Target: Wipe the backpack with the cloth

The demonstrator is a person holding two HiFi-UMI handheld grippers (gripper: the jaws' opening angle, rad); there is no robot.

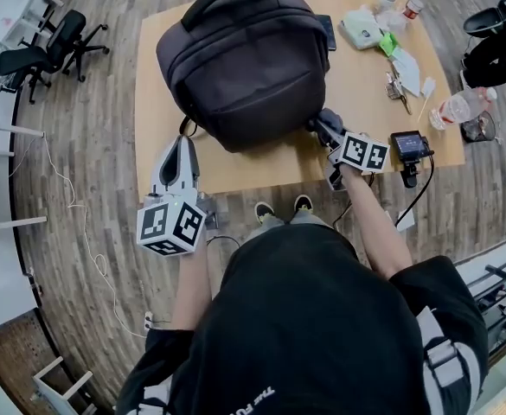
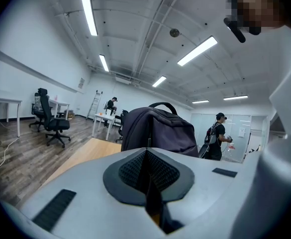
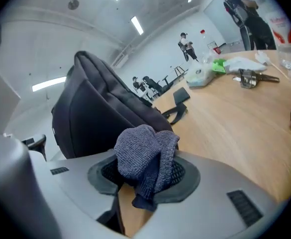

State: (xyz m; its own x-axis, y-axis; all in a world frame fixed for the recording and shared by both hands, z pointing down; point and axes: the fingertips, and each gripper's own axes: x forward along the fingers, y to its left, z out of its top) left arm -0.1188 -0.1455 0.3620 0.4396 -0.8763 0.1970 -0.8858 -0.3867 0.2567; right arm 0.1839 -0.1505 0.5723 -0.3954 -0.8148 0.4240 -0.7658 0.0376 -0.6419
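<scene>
The right gripper (image 3: 145,176) clamps the bunched cloth (image 3: 144,156) just beside the backpack (image 1: 240,67), seemingly ready to wipe, while the left gripper (image 1: 181,145), closed and empty, hovers over the tabletop (image 1: 153,102) corner.

**Colours on and around the counter**

The backpack (image 1: 240,67) is very dark, almost black, with a bit of purple. The cloth (image 3: 144,156) is grey-blue with a bumpy knit pattern. The counter (image 1: 261,173) is light yellow-brown wood. The floor (image 1: 88,137) has grey-brown wood stripes. The left gripper (image 2: 146,169) and right gripper (image 3: 147,183) are pale grey with black dotted pads. Their cubes (image 1: 170,226) have black-and-white squares.
</scene>
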